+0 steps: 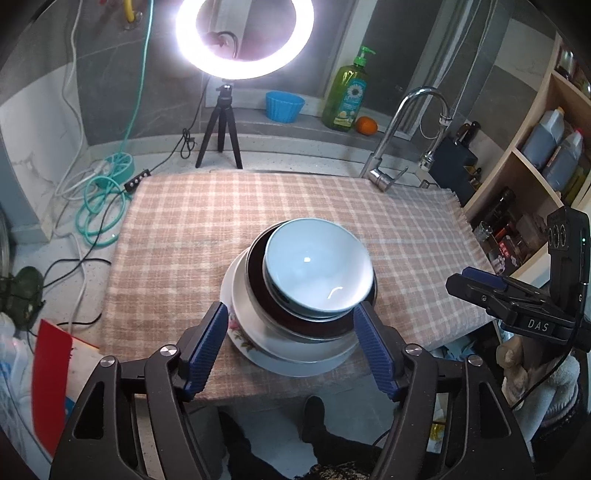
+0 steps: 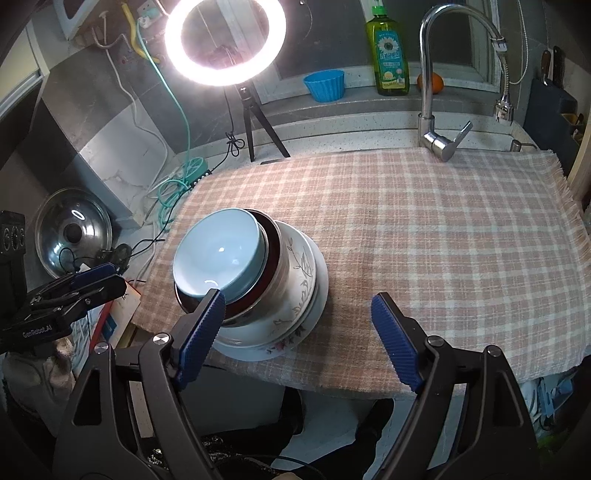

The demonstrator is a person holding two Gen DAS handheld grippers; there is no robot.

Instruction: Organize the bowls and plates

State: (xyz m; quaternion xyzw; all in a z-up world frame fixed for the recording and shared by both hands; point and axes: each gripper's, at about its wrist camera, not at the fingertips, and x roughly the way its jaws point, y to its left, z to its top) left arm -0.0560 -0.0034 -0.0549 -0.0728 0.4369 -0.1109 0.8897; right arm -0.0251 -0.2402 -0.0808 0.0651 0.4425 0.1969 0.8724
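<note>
work surface: a pink-and-white checked cloth covers the counter; its frayed right edge sits near a wooden shelf unit holding dark bottles. behind the cloth stand a chrome tap, a lit ring light on a small black tripod, a blue ribbed cup, a green soap bottle and an orange on the grey ledge. a steel pot lid leans at the counter's left end, near coiled teal cable.

task items: a pale blue bowl is nested in a dark-lined steel bowl, stacked on flower-patterned white plates at the cloth's near edge.

left gripper: fingers spread, nothing between the pads. right gripper: fingers spread, holding nothing, beside the stack.
</note>
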